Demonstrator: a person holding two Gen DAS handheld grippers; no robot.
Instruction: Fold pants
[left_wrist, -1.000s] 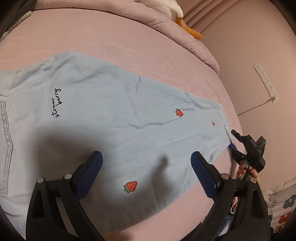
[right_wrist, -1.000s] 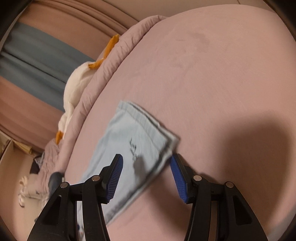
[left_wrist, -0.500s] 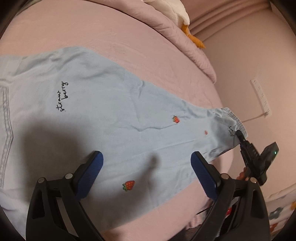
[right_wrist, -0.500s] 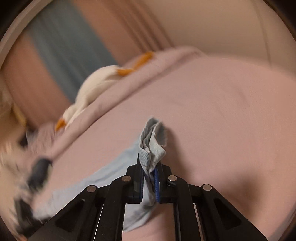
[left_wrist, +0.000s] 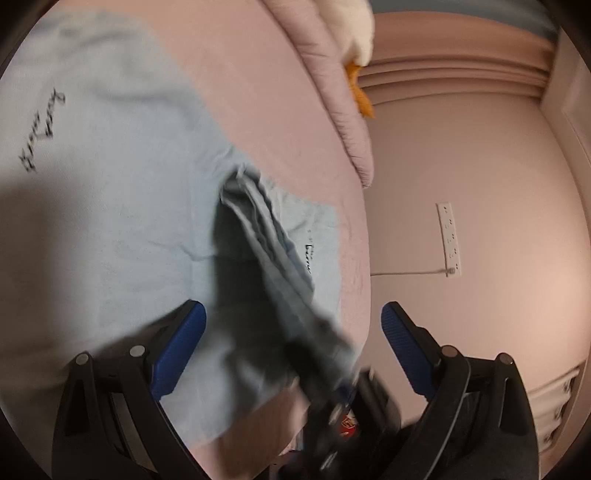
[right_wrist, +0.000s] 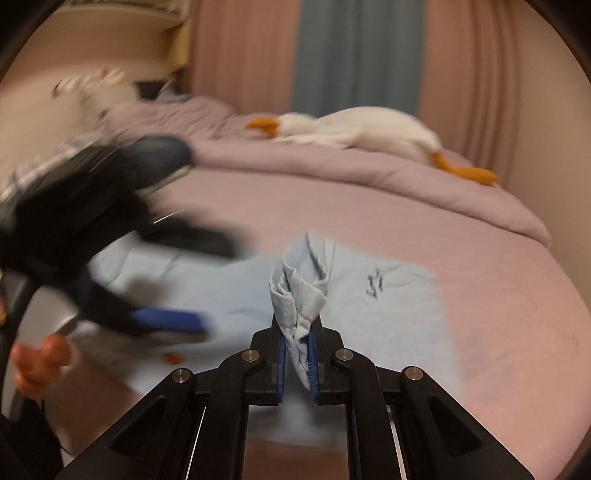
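Note:
Light blue pants (left_wrist: 110, 177) with black lettering lie spread on the pink bed (left_wrist: 288, 110). My right gripper (right_wrist: 297, 354) is shut on the bunched leg hem (right_wrist: 295, 295) and holds it lifted above the rest of the leg (right_wrist: 388, 314). In the left wrist view that raised hem (left_wrist: 266, 240) runs as a blurred fold down to the right gripper (left_wrist: 332, 402), which is low between my left fingers. My left gripper (left_wrist: 291, 343) is open over the pants with nothing pressed between its pads. Its blue pad (right_wrist: 166, 319) shows blurred at the left of the right wrist view.
A rolled pink quilt (right_wrist: 369, 177) with a white plush goose (right_wrist: 362, 129) lies along the far side of the bed. The wall beside the bed carries a power strip (left_wrist: 448, 240). Curtains (right_wrist: 358, 55) hang behind. A hand (right_wrist: 37, 362) shows at the lower left.
My right gripper shut on the leg hem, rolled, and carried it up and across the pants toward the left gripper. The left gripper rolled and stayed open in place.

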